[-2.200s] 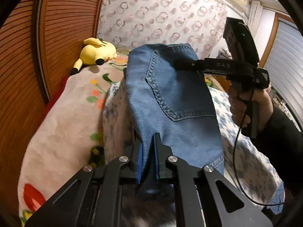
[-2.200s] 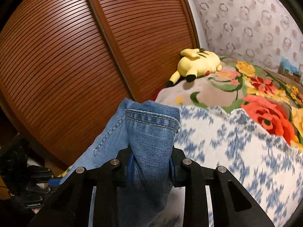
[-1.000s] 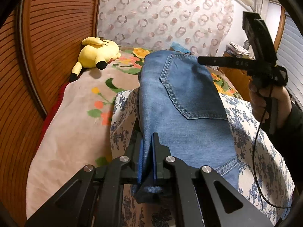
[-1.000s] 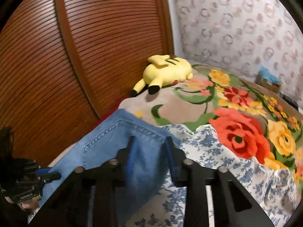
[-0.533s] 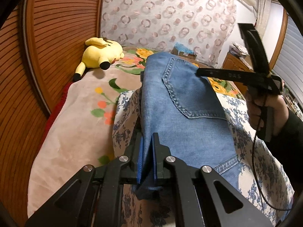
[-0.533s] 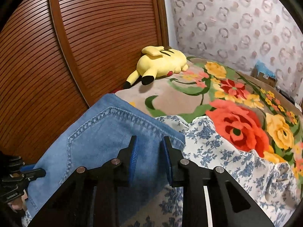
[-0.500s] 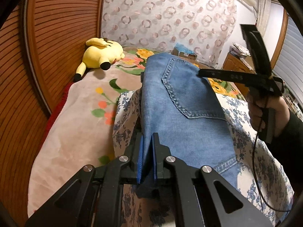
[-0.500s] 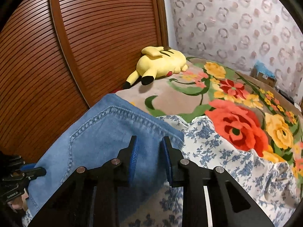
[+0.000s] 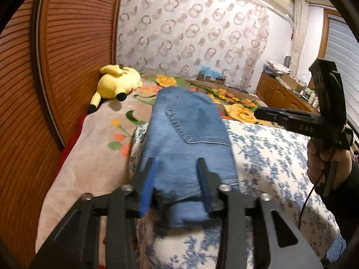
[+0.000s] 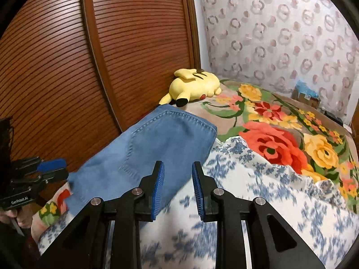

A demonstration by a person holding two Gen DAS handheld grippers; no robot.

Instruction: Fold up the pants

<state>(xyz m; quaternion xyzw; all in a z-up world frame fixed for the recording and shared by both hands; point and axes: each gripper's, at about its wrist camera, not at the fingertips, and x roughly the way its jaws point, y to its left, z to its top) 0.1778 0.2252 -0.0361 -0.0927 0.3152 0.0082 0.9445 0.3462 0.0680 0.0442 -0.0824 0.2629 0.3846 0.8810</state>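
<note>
A bed [image 10: 280, 204] with a blue-flowered sheet stands against a slatted wooden wall [image 10: 67, 56]; a yellow plush [image 10: 195, 87] lies beyond the jeans. The folded jeans [image 9: 186, 139] rest on the sheet. The left tongs [image 9: 177, 183] gape wide around the jeans' near end; their body reads "GenRobot.AI". The right tongs [image 10: 177, 188] stand open just beside the jeans, holding nothing, marked "DAS".
</note>
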